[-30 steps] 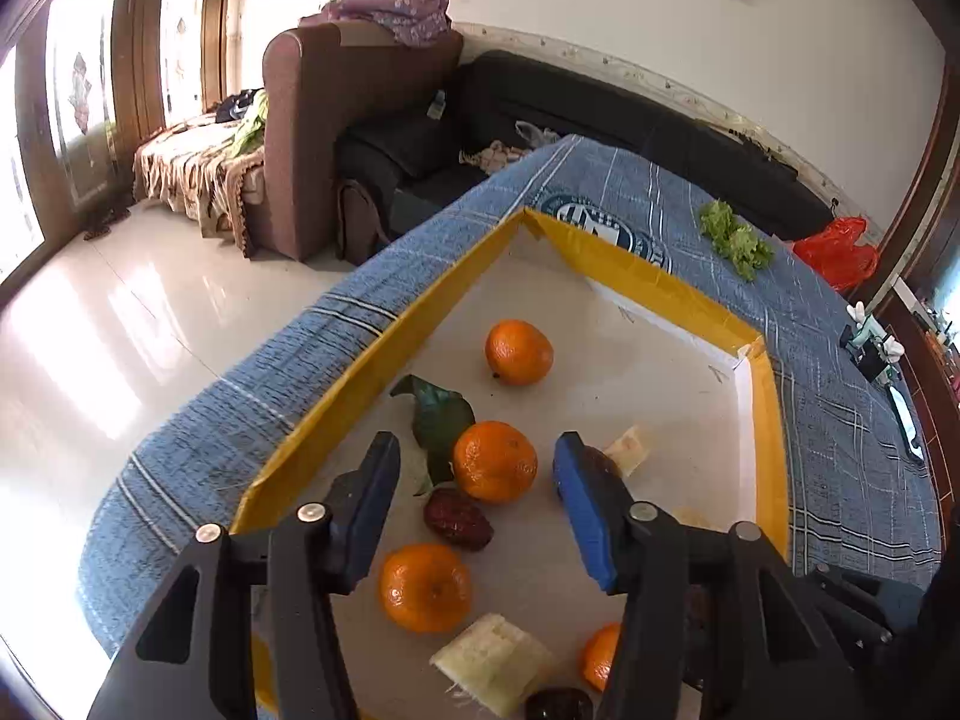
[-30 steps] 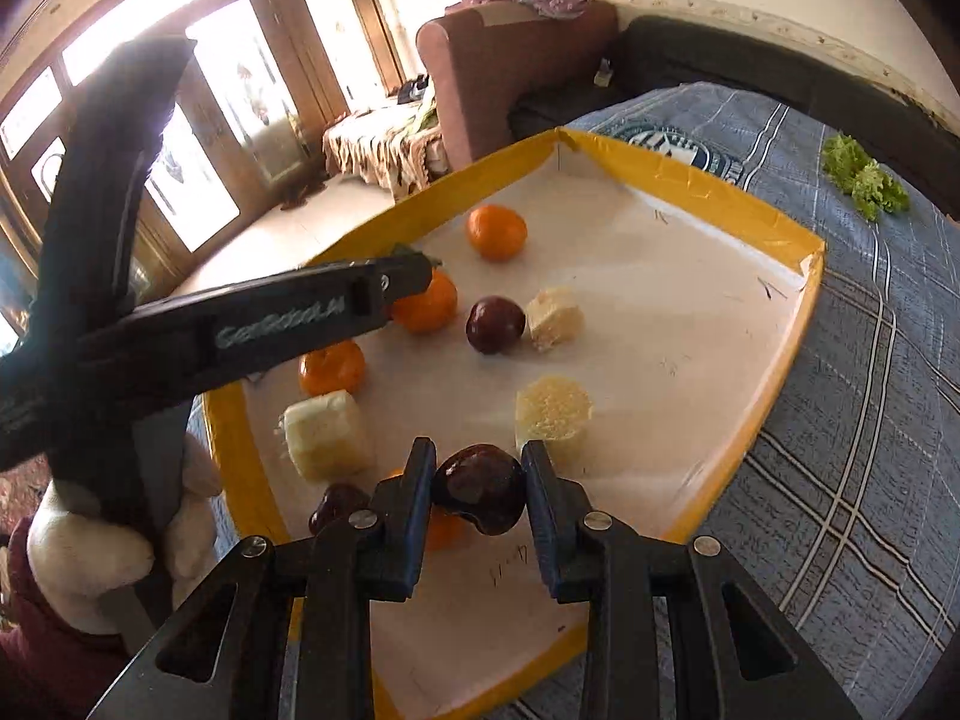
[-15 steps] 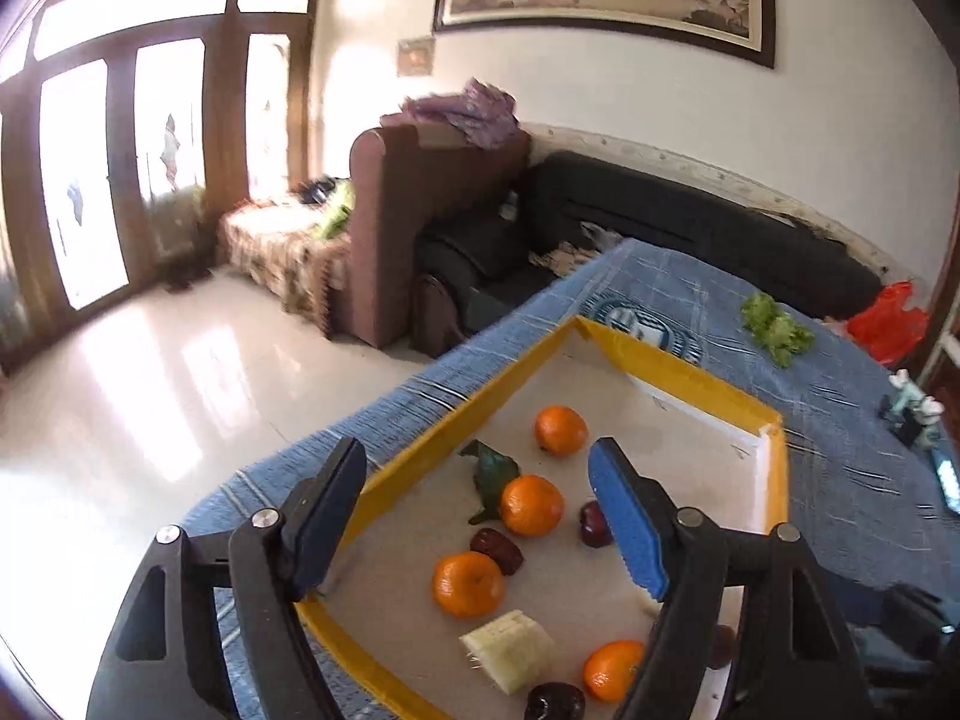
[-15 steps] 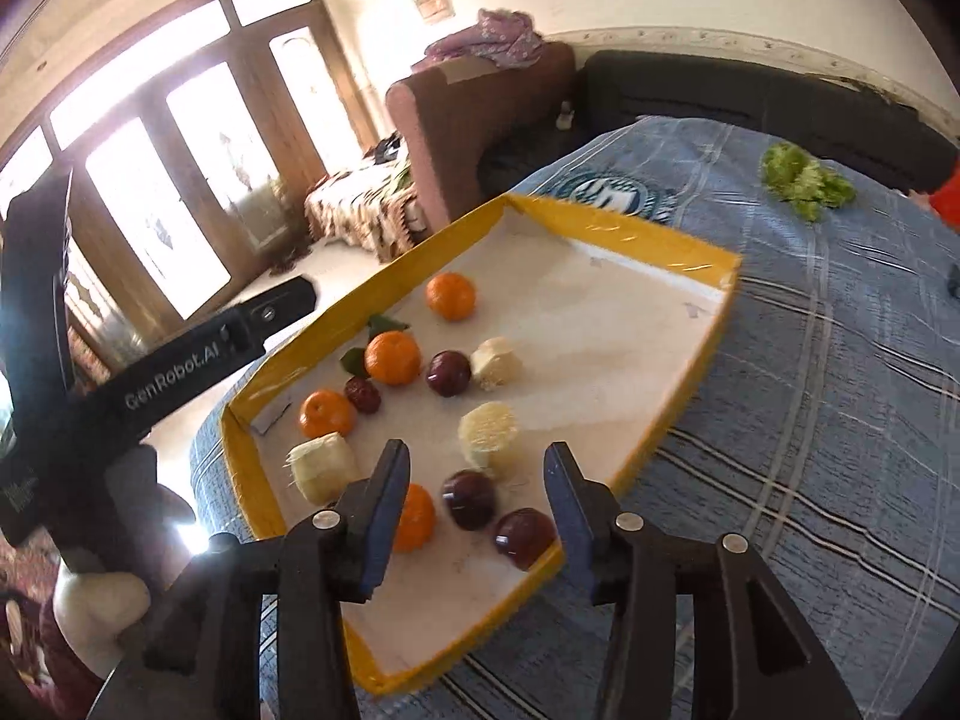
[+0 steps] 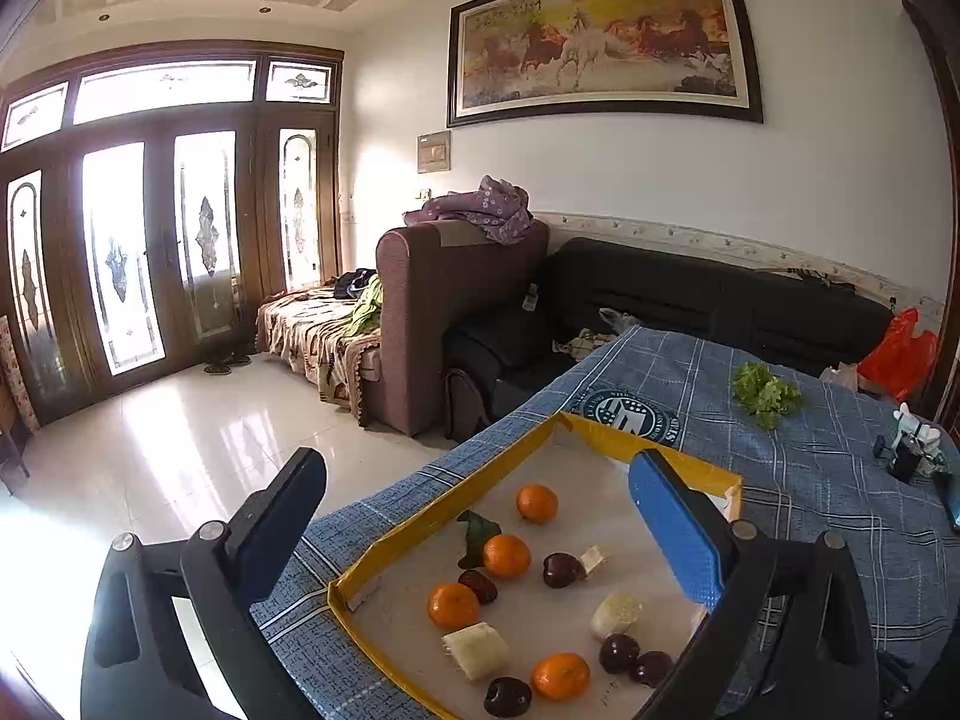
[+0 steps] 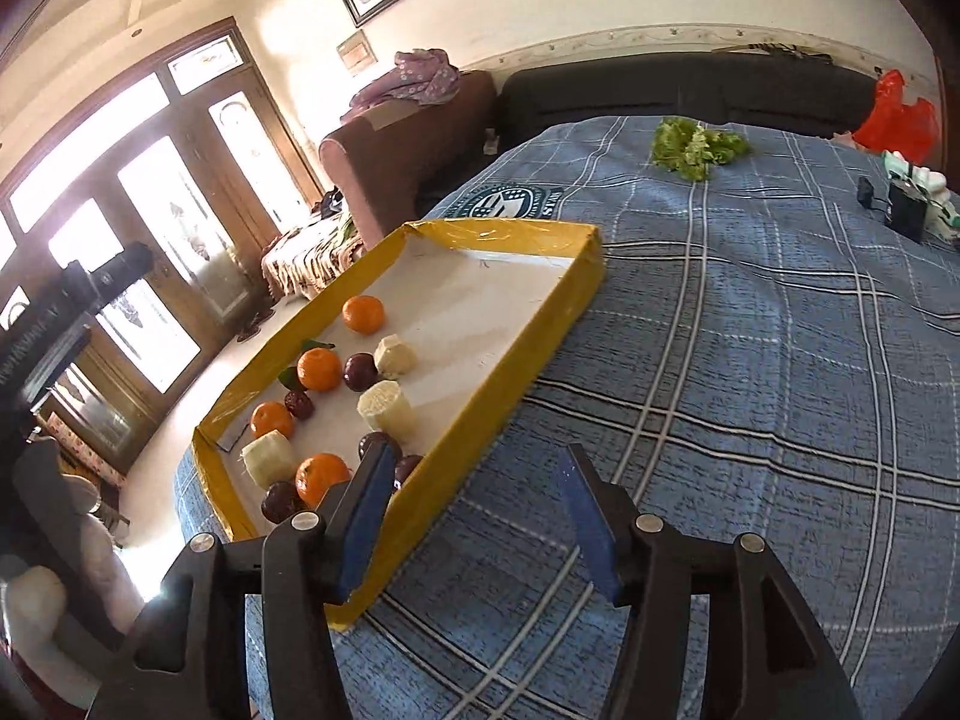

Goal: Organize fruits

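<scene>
Jaws on both grippers stand released, gripping nothing: our left gripper (image 5: 480, 531) hangs high above the tray (image 5: 393, 531), our right gripper (image 6: 474, 516) sits over the tray's near wall and the blue plaid cloth (image 6: 750, 360) on the desk. We see all fruit lying in the yellow-rimmed tray: four oranges, e.g. one (image 6: 363, 314) alone toward the far end and one (image 6: 319, 369) touching a green leaf (image 5: 474, 537); dark red fruits, two (image 5: 636, 660) side by side near the right wall; pale cut chunks (image 6: 387, 403) between them. Green lettuce (image 6: 696, 147) lies on the cloth well apart from the tray.
</scene>
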